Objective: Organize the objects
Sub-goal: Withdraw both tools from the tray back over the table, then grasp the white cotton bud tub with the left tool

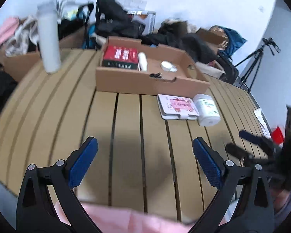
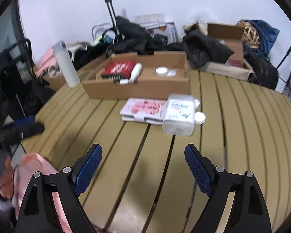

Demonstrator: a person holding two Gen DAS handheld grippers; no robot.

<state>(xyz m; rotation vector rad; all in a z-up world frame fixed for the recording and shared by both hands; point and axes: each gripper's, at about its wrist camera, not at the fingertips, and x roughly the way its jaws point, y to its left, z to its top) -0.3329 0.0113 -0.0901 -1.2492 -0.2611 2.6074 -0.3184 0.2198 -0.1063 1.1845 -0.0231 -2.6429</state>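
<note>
A shallow cardboard tray stands on the slatted table and holds a red box, a white tube and a small white jar. In front of it lie a flat pink-and-white case and a white plastic bottle on its side. My left gripper is open and empty above the table. My right gripper is open and empty, short of the bottle; it also shows blurred in the left wrist view.
A tall white flask stands at the table's far left. Two small white lids lie right of the bottle. Dark clothes, boxes and bags pile behind the table; a tripod stands at right. Pink cloth lies at the near edge.
</note>
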